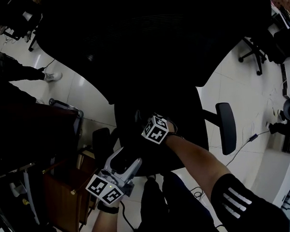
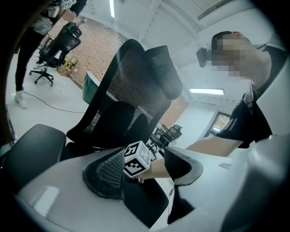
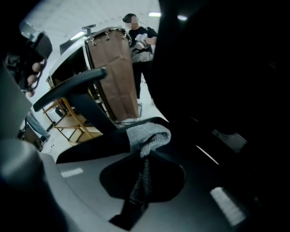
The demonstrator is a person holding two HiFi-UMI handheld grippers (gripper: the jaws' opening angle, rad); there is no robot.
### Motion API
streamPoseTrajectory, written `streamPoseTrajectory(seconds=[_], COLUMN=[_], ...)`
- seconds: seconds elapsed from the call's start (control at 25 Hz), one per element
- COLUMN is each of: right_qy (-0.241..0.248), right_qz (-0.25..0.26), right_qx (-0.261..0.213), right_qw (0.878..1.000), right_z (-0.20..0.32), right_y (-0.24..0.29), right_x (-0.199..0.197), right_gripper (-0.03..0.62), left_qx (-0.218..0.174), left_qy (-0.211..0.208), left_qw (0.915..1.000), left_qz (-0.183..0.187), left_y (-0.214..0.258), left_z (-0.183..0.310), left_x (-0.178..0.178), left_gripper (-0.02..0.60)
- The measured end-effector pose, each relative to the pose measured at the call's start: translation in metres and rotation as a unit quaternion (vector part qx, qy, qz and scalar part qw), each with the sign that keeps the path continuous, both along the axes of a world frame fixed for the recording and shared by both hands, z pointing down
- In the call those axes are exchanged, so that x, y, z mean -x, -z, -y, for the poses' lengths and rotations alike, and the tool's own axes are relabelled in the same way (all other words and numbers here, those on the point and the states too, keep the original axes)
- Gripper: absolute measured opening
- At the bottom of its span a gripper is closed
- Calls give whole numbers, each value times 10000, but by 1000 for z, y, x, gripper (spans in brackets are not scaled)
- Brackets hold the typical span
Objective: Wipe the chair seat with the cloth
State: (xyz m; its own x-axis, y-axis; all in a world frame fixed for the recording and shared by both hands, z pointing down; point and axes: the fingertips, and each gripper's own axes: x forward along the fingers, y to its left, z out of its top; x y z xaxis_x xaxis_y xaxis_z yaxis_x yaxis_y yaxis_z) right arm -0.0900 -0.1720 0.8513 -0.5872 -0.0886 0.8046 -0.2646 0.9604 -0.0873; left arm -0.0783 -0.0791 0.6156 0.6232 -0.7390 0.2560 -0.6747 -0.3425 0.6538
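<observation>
Setting: open office / workroom.
Directly ahead of the left gripper (image 2: 143, 170), a mesh-backed swivel chair (image 2: 136, 90); more castor chairs (image 2: 63, 38) far off to its left, before a brick wall (image 2: 97, 50). White tiled floor (image 1: 239, 86) with loose cable (image 1: 245, 144); ceiling strip light (image 2: 206, 91). Wooden shelving (image 3: 68, 122) and brown cabinet (image 3: 113, 77) ahead-left of the right gripper (image 3: 138, 181).

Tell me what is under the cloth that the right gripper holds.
The black chair seat shows beneath and beside the grey cloth, which the right gripper clamps. The patch right under the bunched cloth is covered.
</observation>
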Motion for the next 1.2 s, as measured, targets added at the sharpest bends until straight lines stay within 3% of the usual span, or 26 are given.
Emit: streamPoseTrajectory(seconds=[0.16, 0.32, 0.48, 0.76, 0.88, 1.04, 1.2], right_qy=[360, 416, 86, -904, -1020, -1108, -1271], right_qz=[-18, -469, -811, -1402, -1626, -1782, -1089], right_qx=[264, 337, 298, 264, 159, 150, 471], right_qw=[9990, 9975, 9962, 9856, 9813, 9776, 9848], right_z=[-38, -49, -40, 1, 14, 17, -9], right_y=[-13, -42, -59, -56, -50, -46, -28], right_x=[38, 11, -53, -210, -244, -248, -191], right_gripper=[28, 28, 27, 26, 26, 26, 26], left_qx=[31, 66, 93, 35, 26, 11, 46], left_qy=[4, 39, -29, -192, -289, -268, -304], left_qw=[10000, 10000, 9999, 9998, 9996, 9996, 9995], left_qz=[31, -10, -38, -56, -9, 42, 64], left_y=[-5, -11, -13, -5, -5, -4, -4], left_z=[-11, -15, -16, -10, -9, -10, -18], left_x=[1, -2, -8, -23, -25, -21, -18], left_gripper=[298, 298, 298, 298, 298, 298, 298])
